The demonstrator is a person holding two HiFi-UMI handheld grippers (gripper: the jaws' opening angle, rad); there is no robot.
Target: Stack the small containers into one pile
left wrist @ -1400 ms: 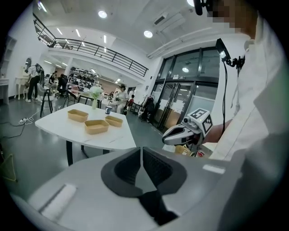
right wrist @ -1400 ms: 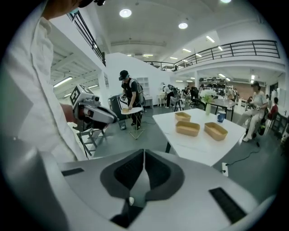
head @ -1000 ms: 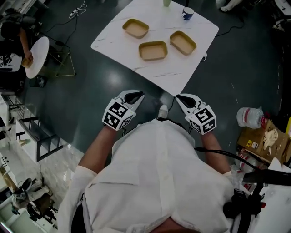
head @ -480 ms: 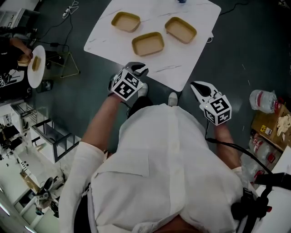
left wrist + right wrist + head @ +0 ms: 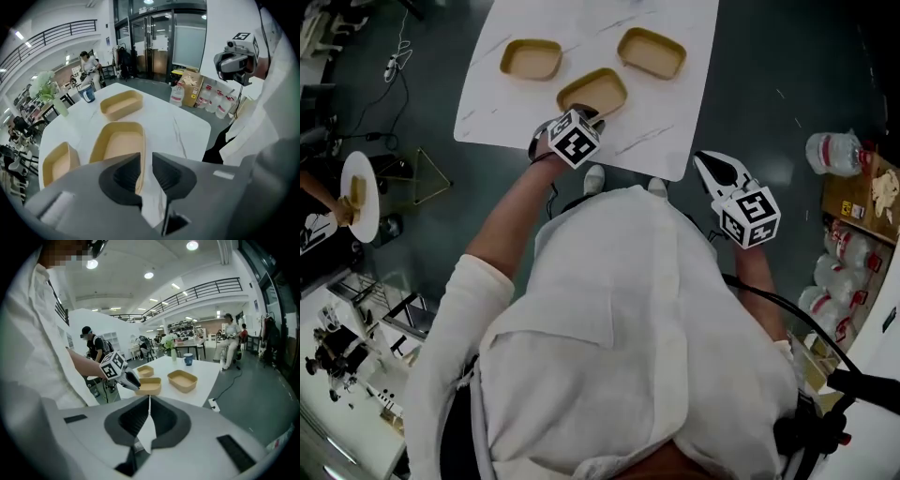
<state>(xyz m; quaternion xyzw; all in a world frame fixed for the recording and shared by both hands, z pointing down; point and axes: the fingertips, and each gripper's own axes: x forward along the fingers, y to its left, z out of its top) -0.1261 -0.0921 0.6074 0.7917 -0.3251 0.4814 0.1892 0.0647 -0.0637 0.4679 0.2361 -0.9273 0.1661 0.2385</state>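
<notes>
White marble table (image 5: 680, 103); blue mug (image 5: 87, 95) beside flower vase (image 5: 60, 105); bottles (image 5: 831, 152) on floor.

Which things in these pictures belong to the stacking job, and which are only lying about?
For the job: middle tan rectangular container; left tan rectangular container; right tan rectangular container; left gripper, open by the middle one; right gripper, shut and empty; white marbled table.
Lying about: blue mug; green vase of flowers; clear plastic bottle on floor; brown cardboard box.
</notes>
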